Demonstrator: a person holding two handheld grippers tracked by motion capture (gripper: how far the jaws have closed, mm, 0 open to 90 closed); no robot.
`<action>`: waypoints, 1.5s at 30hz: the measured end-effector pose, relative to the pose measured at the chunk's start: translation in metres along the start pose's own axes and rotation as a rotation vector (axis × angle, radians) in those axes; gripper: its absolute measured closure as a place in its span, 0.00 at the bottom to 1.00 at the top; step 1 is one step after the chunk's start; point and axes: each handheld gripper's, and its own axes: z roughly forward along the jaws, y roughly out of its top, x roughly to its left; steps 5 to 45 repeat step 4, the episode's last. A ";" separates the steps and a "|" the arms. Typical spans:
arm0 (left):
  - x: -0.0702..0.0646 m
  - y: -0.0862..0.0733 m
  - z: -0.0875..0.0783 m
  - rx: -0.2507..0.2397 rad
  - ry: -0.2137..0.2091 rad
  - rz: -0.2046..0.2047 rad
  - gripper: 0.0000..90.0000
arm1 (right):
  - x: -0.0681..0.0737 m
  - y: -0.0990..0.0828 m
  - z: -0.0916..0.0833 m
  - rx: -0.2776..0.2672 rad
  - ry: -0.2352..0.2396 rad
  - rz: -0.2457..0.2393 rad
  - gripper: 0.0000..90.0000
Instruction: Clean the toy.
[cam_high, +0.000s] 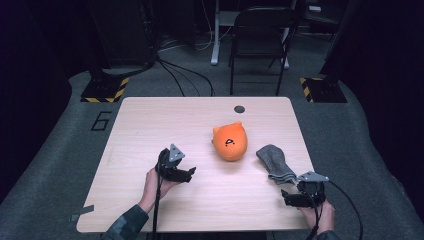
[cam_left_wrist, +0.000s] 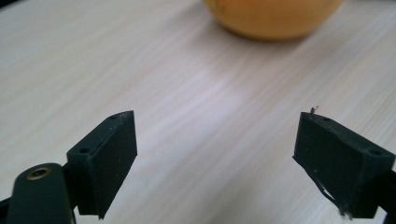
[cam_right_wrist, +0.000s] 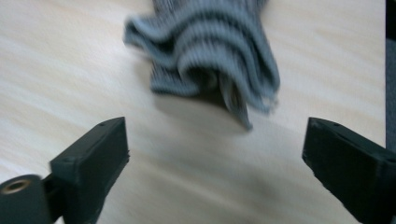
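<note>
An orange round plush toy (cam_high: 230, 141) with small ears and a black face mark lies near the middle of the wooden table (cam_high: 150, 125). To its right lies a grey knitted sock-like piece (cam_high: 275, 162), rumpled at its near end. My left gripper (cam_high: 192, 173) rests low at the left, jaws wide apart with bare wood between them, and the orange plush toy (cam_left_wrist: 273, 16) sits ahead of it. My right gripper (cam_high: 286, 198) is near the front right edge, open and empty, with the grey knit (cam_right_wrist: 210, 51) just beyond its fingertips.
A small dark round hole (cam_high: 239, 108) sits near the table's far edge. A black folding chair (cam_high: 260, 37) stands on the floor behind the table. Hazard-striped stand bases (cam_high: 105, 90) flank the far corners.
</note>
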 end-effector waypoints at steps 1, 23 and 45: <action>0.001 -0.006 0.002 0.012 -0.005 -0.016 0.12 | -0.001 -0.002 0.001 0.003 -0.001 -0.002 0.05; 0.006 -0.021 0.006 0.040 -0.008 -0.039 0.09 | -0.002 -0.009 0.004 0.026 -0.005 -0.014 0.02; 0.006 -0.021 0.006 0.040 -0.008 -0.039 0.09 | -0.002 -0.009 0.004 0.026 -0.005 -0.014 0.02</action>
